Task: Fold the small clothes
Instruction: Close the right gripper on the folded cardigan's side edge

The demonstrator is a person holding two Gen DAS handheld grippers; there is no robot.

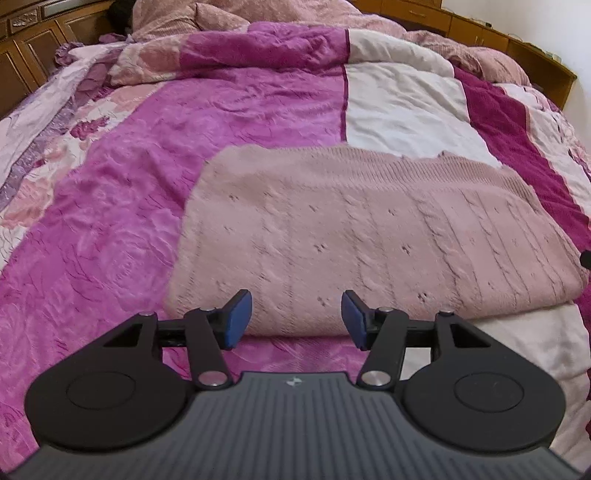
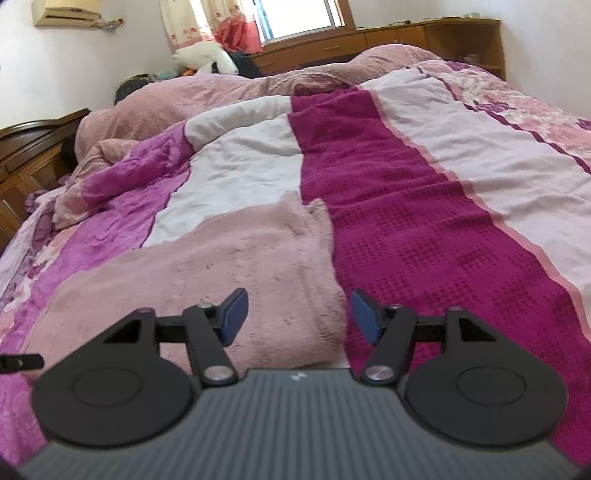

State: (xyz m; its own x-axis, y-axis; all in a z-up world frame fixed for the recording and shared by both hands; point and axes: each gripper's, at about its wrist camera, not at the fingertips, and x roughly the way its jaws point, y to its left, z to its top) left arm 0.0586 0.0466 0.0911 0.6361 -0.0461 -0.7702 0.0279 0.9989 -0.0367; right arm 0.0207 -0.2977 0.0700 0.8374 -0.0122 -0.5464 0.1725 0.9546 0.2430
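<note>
On the bed, a pale pink knitted sweater point(image 1: 369, 229) is lying folded into a flat block across the patchwork quilt point(image 1: 110, 221), its near edge resting where the bright pink panel meets a cream one; the left gripper point(image 1: 297, 319) is hovering just over that near edge, its jaws standing apart with nothing pinched, the blue pads point(image 1: 238, 319) showing clear of the knit; over on the other side, the right gripper point(image 2: 299, 319) is hanging above the sweater's right-hand edge, right where the pink wool point(image 2: 207, 266) is meeting the dark magenta stripe point(image 2: 424, 258) of the quilt; its jaws are gaping too, holding nothing, one pad over the wool and the other over the stripe; a loose flap of the sweater is poking up at the far corner in the right wrist view; beyond it all, a rumpled pink blanket point(image 2: 221, 92) is bunching up at the head of the bed, a white soft toy point(image 2: 205, 57) is sitting below the window point(image 2: 303, 16), and wooden cabinets point(image 1: 29, 55) are lining the wall.
</note>
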